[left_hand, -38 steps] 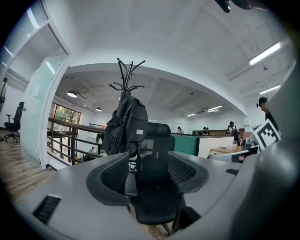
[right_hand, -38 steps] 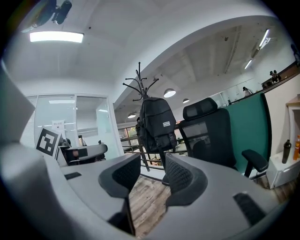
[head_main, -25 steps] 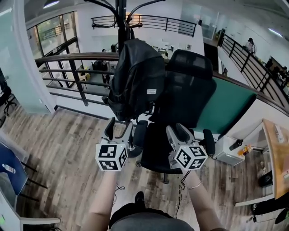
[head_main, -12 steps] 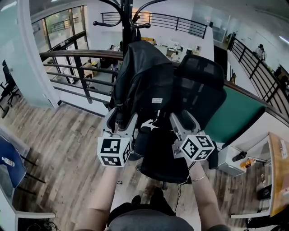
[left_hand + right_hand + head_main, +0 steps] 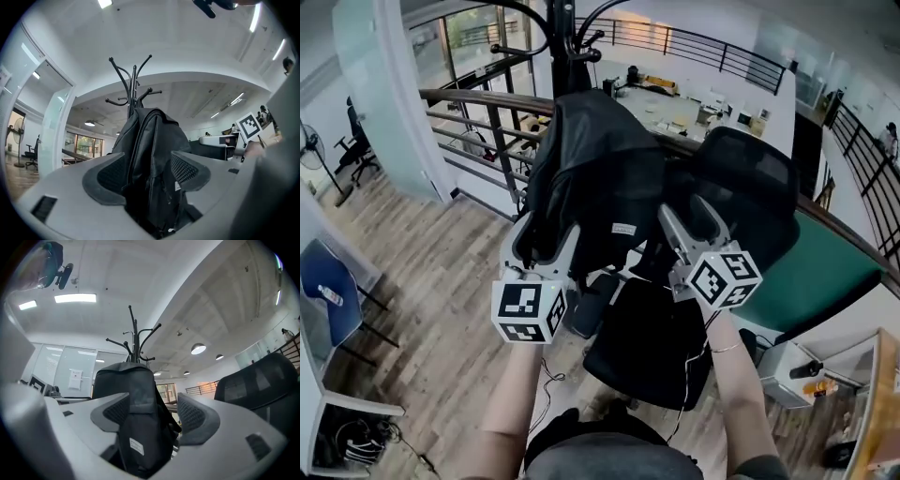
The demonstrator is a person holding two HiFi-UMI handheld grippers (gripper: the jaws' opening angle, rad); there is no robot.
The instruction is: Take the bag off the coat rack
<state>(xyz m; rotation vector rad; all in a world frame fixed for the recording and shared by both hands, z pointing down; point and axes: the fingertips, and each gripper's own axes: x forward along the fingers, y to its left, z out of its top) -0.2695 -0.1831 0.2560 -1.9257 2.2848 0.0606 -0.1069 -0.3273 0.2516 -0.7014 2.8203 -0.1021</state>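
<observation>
Backpack [image 5: 595, 178]: black, hung on coat rack [image 5: 565, 37], 12 o'clock, not yet off. Left gripper [image 5: 546, 242] at its 7 o'clock and right gripper [image 5: 692, 220] at its 4 o'clock: jaws apart, just been opening, bag between them, ungripped. Remaining: grasp, unhook.

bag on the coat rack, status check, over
Left gripper and right gripper open, fingers just been opening, bag between each pair, not gripped. Bag hanging on coat rack. Office chair close beside it.
</observation>
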